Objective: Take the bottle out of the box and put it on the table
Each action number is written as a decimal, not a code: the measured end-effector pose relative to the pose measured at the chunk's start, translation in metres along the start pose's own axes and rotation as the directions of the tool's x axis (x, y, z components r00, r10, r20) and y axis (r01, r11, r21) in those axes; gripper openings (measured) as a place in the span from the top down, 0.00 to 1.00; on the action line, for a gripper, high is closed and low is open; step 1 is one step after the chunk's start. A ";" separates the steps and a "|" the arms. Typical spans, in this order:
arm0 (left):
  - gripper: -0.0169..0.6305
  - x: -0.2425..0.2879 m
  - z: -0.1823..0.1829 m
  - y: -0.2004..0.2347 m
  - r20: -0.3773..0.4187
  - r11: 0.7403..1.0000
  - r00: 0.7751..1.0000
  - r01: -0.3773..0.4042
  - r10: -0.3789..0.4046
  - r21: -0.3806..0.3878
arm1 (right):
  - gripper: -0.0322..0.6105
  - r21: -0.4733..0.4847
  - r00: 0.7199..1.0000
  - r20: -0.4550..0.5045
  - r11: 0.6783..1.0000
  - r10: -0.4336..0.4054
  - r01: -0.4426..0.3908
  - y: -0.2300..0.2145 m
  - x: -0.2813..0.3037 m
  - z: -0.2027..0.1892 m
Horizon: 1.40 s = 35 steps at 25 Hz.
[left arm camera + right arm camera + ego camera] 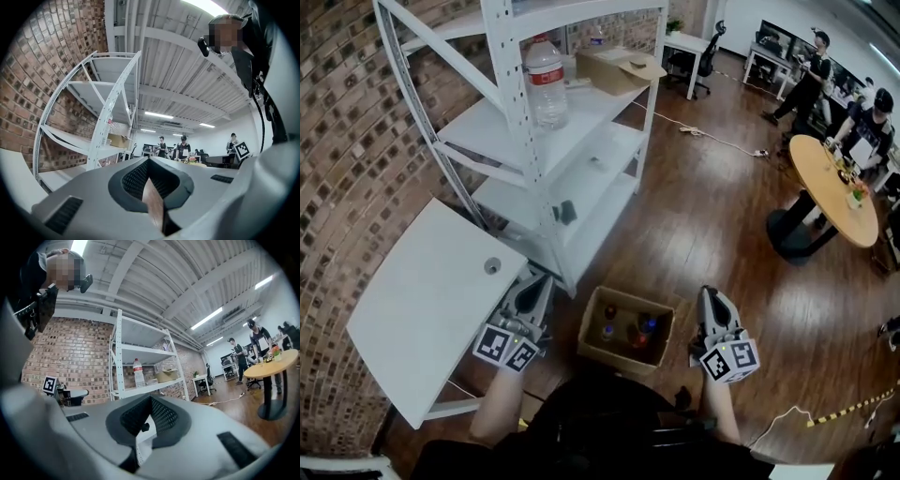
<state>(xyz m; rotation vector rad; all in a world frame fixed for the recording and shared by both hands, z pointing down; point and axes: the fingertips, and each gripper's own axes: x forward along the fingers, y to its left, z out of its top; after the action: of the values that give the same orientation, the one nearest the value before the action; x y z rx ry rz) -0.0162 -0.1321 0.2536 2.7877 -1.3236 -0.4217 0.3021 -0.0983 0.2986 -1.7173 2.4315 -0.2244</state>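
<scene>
An open cardboard box (592, 349) stands on the wooden floor just below me, with several small bottles (608, 313) upright inside it. My left gripper (542, 280) hangs to the left of the box and my right gripper (710, 293) to its right. Both are apart from the box and hold nothing. In the left gripper view the left gripper (149, 160) is shut and empty, aimed toward the shelf. In the right gripper view the right gripper (151, 398) is shut too. The white table (422, 309) stands to the left of the box.
A white metal shelf rack (546, 178) stands behind the box, carrying a large water bottle (547, 82) and another cardboard box (619, 67). A round wooden table (831, 187) with people around it stands far right. A cable (712, 139) runs across the floor.
</scene>
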 end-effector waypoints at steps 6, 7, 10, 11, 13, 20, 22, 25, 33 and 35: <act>0.97 0.023 -0.013 -0.016 0.011 1.000 1.000 0.011 -0.011 -0.019 | 0.95 0.000 0.999 -0.017 0.999 -0.050 0.050 -0.037 -0.013 -0.002; 0.97 0.027 -0.015 -0.019 0.006 1.000 1.000 0.019 -0.019 -0.020 | 0.95 0.007 0.998 -0.017 0.998 -0.066 0.067 -0.042 -0.016 -0.003; 0.97 0.036 -0.020 -0.024 -0.010 0.999 0.999 0.034 -0.034 -0.023 | 0.95 0.021 0.995 -0.014 0.995 -0.100 0.100 -0.051 -0.023 -0.006; 0.97 0.040 -0.022 -0.024 -0.015 0.999 0.999 0.034 -0.035 -0.025 | 0.95 0.022 0.994 -0.017 0.994 -0.106 0.106 -0.053 -0.024 -0.008; 0.97 0.045 -0.027 -0.023 -0.030 0.999 0.999 0.035 -0.036 -0.026 | 0.95 0.021 0.993 -0.025 0.993 -0.113 0.113 -0.055 -0.025 -0.011; 0.97 0.055 -0.052 -0.020 -0.093 0.997 0.994 0.050 -0.056 -0.059 | 0.95 0.033 0.986 -0.064 0.988 -0.151 0.154 -0.059 -0.025 -0.028; 0.97 0.056 -0.062 -0.017 -0.123 0.997 0.991 0.051 -0.058 -0.061 | 0.95 0.036 0.982 -0.085 0.984 -0.169 0.173 -0.060 -0.023 -0.037; 0.97 0.055 -0.079 -0.012 -0.161 0.996 0.985 0.043 -0.056 -0.084 | 0.95 0.052 0.976 -0.113 0.980 -0.187 0.194 -0.060 -0.019 -0.053; 0.97 0.028 -0.136 -0.003 -0.305 0.989 0.950 0.023 -0.066 -0.143 | 0.95 0.082 0.940 -0.284 0.972 -0.191 0.222 -0.037 -0.018 -0.130; 0.97 0.019 -0.150 -0.001 -0.332 0.987 0.941 0.014 -0.066 -0.157 | 0.95 0.082 0.931 -0.317 0.973 -0.180 0.216 -0.029 -0.019 -0.148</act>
<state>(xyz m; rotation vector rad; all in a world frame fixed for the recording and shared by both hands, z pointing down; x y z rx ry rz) 0.0339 -0.1597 0.3933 2.6113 -1.1100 -0.0376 0.3037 -0.0854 0.4503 -2.0043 2.3821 -0.6936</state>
